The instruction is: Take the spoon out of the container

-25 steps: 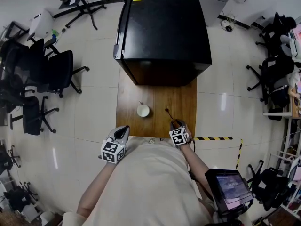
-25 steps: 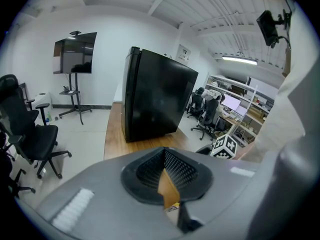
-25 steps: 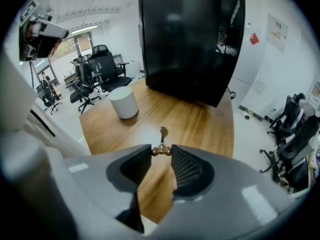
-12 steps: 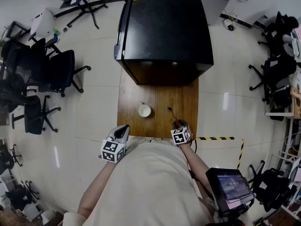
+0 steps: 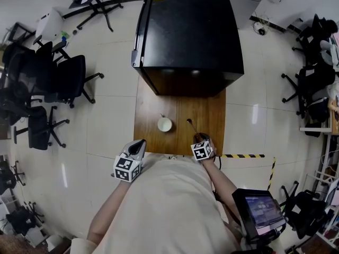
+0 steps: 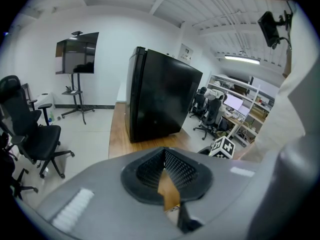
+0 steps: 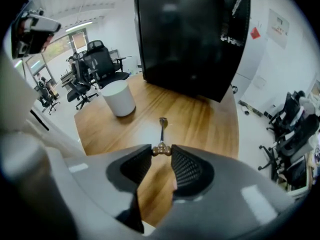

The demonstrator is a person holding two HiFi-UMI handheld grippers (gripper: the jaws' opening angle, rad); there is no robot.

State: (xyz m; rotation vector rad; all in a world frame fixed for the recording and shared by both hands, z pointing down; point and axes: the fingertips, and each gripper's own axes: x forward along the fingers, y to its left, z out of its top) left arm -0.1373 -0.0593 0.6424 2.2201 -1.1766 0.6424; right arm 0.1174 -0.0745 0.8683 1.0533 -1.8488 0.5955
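Observation:
The white cup-like container (image 5: 164, 124) stands upright on the wooden table (image 5: 151, 105), left of centre; in the right gripper view the container (image 7: 119, 98) is at the left. A thin dark spoon (image 5: 190, 127) is outside it, to its right. My right gripper (image 5: 199, 139) is shut on the knobbed end of the spoon's handle. In the right gripper view the spoon (image 7: 162, 131) sticks out ahead of the right gripper (image 7: 161, 152), low over the wood. My left gripper (image 5: 139, 144) hovers at the table's near-left edge. The left gripper (image 6: 164, 151) has its tips together and holds nothing.
A large black cabinet (image 5: 188, 36) stands on the far half of the table, close behind the container. Black office chairs (image 5: 58, 78) crowd the floor at the left, and more stand at the right. Striped tape (image 5: 241, 155) marks the floor by the table's right corner.

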